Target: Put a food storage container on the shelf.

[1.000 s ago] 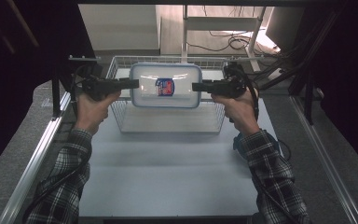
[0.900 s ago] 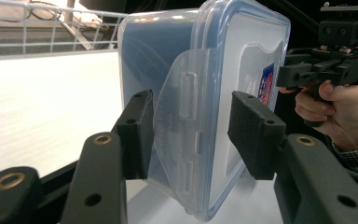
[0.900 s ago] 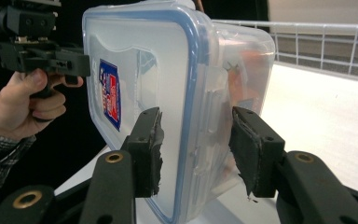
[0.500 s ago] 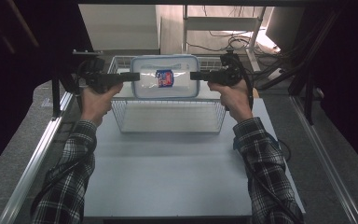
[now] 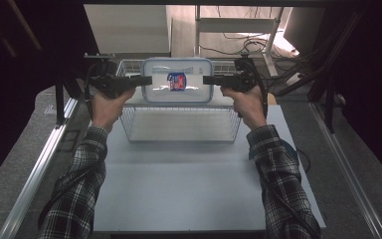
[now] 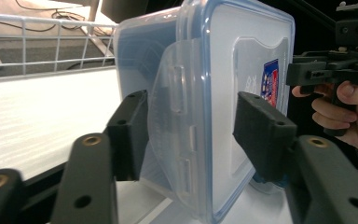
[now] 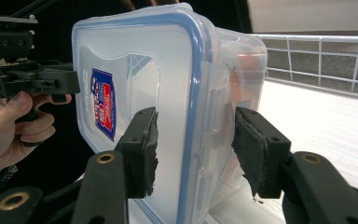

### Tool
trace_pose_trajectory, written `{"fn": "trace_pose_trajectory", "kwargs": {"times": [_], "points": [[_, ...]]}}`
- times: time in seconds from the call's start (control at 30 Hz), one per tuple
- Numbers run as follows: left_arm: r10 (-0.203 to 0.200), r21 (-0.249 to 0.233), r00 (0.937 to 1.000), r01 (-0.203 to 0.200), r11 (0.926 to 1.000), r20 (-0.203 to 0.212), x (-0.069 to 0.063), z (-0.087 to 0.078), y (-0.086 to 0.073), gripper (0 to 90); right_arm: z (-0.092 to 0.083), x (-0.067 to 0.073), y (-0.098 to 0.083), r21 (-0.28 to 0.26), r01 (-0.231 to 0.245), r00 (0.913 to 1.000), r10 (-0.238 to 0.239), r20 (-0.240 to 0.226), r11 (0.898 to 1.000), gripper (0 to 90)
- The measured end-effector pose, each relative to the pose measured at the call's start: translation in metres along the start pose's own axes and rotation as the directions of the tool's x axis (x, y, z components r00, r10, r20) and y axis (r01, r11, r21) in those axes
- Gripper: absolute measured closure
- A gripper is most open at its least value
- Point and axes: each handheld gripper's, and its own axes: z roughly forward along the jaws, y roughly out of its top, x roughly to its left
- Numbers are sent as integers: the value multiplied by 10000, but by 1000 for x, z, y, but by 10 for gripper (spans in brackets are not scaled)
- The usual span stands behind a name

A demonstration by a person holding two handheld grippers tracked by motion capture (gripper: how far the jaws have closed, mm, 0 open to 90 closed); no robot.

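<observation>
Clear plastic box point(image 5: 177, 80) w/ blue-rimmed lid, left tongs point(image 6: 191, 133) & right tongs point(image 7: 193, 140) clamping opposite ends, above wire basket point(image 5: 181, 124)

container point(image 5: 177, 80) above wire basket point(image 5: 181, 125) | left gripper point(image 5: 148, 79) left | right gripper point(image 5: 207, 79) right

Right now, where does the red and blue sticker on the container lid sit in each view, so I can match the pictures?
High view: sticker at upper centre, on the lid of the container between the two claws.
Left gripper view: sticker at right of centre, seen edge-on, near the other claw.
Right gripper view: sticker left of centre, facing the camera.
Shared landmark: the lid's blue rim, and the wire basket behind.
</observation>
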Motion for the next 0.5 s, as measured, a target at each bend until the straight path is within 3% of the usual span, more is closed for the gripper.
{"fn": "trace_pose_trajectory", "kwargs": {"times": [0.1,0.17,0.27,0.37,0.43,0.47,0.5], "points": [[109,182,9997,-106,9998,-206,-2,4,0,401,1,2,-1,43,95,9998,-95,187,9999,480],[265,328,9989,-252,9991,-381,-3,6,-1,377,3,4,-2,335,406,9976,-425,555,9986,482],[-30,437,9995,43,9990,-314,2,8,-4,346,8,6,-5,658,690,9919,-755,1020,9954,473],[-141,287,9997,146,9995,-175,7,6,-5,352,10,1,-7,617,438,9955,-488,810,9971,479],[-55,212,9983,68,9998,-573,7,4,-4,333,10,0,-8,565,373,9968,-411,688,9977,486],[121,185,9941,-102,9998,-1082,5,2,-3,323,10,0,-8,571,389,9967,-429,693,9976,484],[195,213,9915,-169,9996,-1284,3,1,-2,312,9,1,-7,547,422,9960,-463,765,9976,484]]}}
